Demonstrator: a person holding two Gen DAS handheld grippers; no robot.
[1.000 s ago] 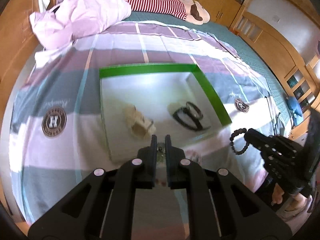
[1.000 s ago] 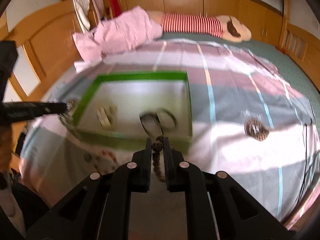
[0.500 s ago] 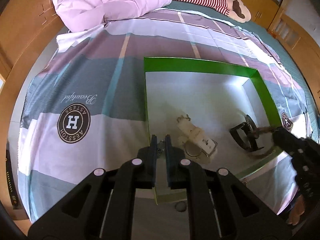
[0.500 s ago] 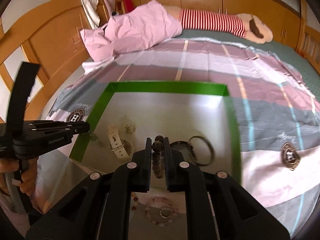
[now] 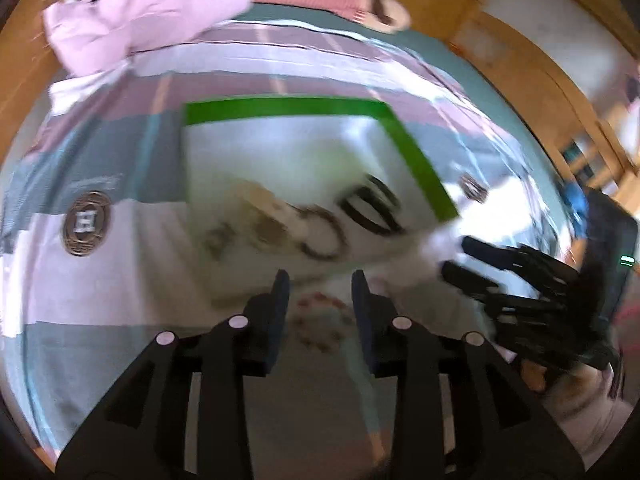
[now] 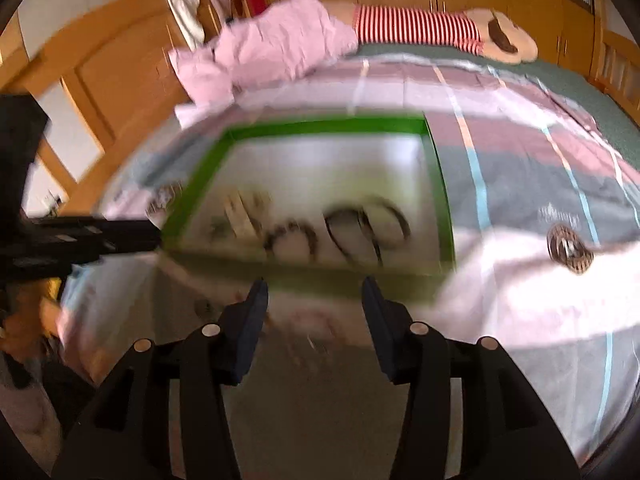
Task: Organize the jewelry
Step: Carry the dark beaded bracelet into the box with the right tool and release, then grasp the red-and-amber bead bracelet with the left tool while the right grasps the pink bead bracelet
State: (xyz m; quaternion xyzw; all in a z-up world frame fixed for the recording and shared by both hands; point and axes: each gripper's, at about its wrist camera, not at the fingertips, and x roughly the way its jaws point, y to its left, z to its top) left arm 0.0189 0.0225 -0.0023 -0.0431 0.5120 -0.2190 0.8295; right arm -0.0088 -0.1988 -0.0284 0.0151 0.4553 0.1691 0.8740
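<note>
Left wrist view: the left gripper [image 5: 320, 292] has just been opening, jaws apart and empty over a pink bead bracelet [image 5: 320, 322]. At twelve o'clock, the green-rimmed box [image 5: 416, 162] holds blurred bracelets, perhaps a watch. Right wrist view: the right gripper [image 6: 316, 300] has just been opening, jaws apart and empty; the box [image 6: 442, 208] sits at twelve.

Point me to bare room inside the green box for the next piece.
The far half of the green box floor, below its far wall, lies bare. The near half is crowded: pale watch, dark bead bracelet, black bangles in a row. On the bedspread, the stretch right of the box is free up to the round logo.
</note>
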